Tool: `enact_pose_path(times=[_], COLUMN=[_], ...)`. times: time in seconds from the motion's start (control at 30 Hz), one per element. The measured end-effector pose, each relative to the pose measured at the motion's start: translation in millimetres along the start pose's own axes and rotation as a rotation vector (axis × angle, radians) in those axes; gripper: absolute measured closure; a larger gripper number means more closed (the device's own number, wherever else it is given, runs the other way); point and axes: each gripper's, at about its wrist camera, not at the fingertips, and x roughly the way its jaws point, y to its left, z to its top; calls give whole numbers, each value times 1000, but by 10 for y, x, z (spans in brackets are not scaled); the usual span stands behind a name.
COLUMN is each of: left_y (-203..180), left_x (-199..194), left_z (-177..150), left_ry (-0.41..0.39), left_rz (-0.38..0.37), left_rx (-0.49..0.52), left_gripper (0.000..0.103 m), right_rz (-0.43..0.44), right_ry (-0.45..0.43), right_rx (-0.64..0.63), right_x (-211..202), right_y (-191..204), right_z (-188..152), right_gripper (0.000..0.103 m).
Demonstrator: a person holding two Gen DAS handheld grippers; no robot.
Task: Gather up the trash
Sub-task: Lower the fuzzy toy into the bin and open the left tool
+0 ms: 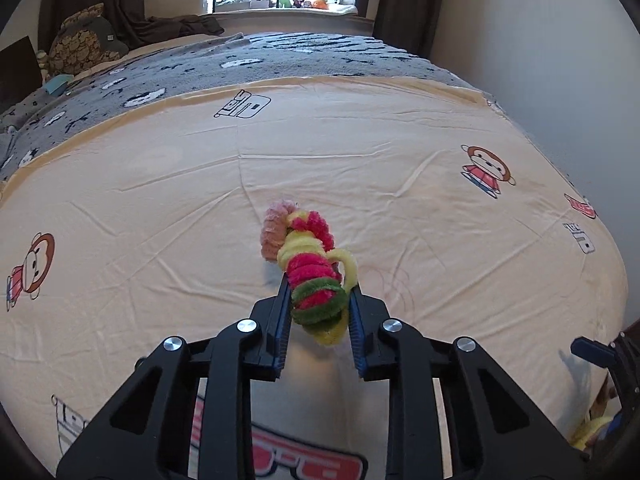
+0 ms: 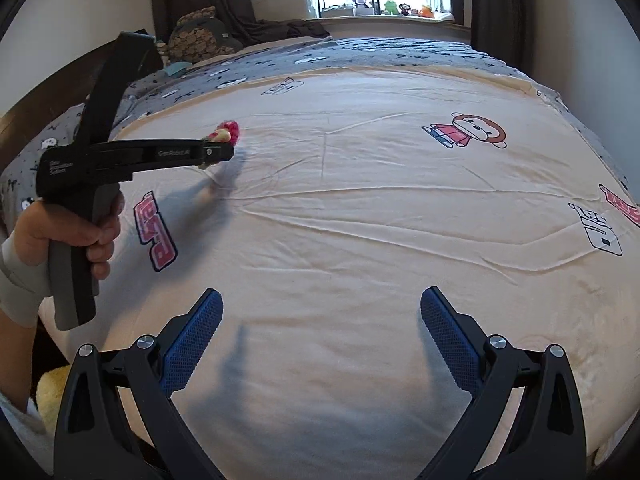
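A twisted bundle of fuzzy pipe cleaners (image 1: 310, 268), pink, yellow, green and peach, is clamped between the blue pads of my left gripper (image 1: 320, 296). It is held just above the cream bedsheet (image 1: 360, 152). In the right wrist view the same bundle (image 2: 225, 133) sticks out of the left gripper (image 2: 218, 151), which a hand holds at the left above the bed. My right gripper (image 2: 320, 316) is wide open and empty, low over the near part of the sheet (image 2: 360, 220).
The bed has a cream cartoon-print sheet and a grey blanket (image 1: 280, 56) further back. Pillows (image 1: 84, 46) lie at the far left. A white wall (image 1: 540, 60) runs along the right. A window sill with small toys (image 1: 288, 2) is behind the bed.
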Motion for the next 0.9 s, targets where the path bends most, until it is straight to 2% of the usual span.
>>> enact_pose_path(times=[0.33, 0.53, 0.7, 0.9], left_y=[-256, -452, -554, -665], left_x=[-1187, -1651, -1792, -1776], left_z=[-779, -1334, -1852, -2398], left_ry=[-105, -128, -88, 6], left_rz=[-44, -65, -88, -158], left_rx=[57, 94, 109, 95], left_gripper=[79, 79, 79, 79], right_rz=[-35, -57, -97, -121], right_ry=[-55, -69, -44, 13], right_rx=[-45, -19, -12, -108], right_x=[-512, -833, -1007, -1092], right_y=[270, 254, 229, 353], right_z=[-395, -695, -957, -1330], right_gripper=[4, 4, 4, 4])
